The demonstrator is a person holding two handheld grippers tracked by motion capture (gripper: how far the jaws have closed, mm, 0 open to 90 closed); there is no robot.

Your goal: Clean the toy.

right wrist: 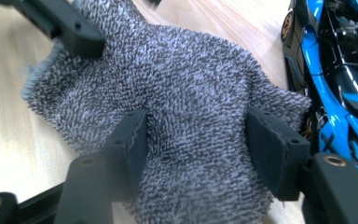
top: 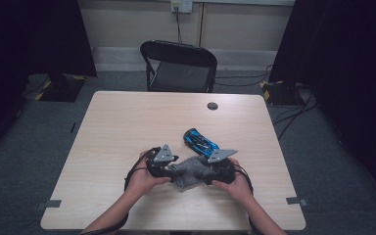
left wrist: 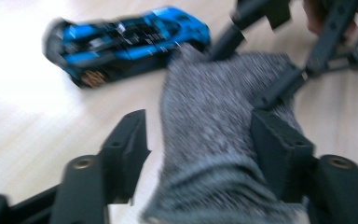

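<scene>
Grey towel point(top: 190, 172) was seen bunched on the table point(top: 127, 122) near the front edge, between the left gripper point(top: 169, 167) and the right gripper point(top: 209, 171). From the high view both hands were shown closing in on it from either side; jaw detail was not resolved there. In the left gripper view point(left wrist: 200, 140) the towel was shown between released jaws, one pad against the cloth, the other clear of it. In the right gripper view point(right wrist: 196, 149) the jaws were spread around the towel; whether both pads pressed on it could not be told. Blue toy car point(top: 200, 142) was parked just behind the towel, touching or nearly touching its far edge. Open tabletop was left to the left and far side. A black chair point(top: 178, 66) stood beyond the table.
</scene>
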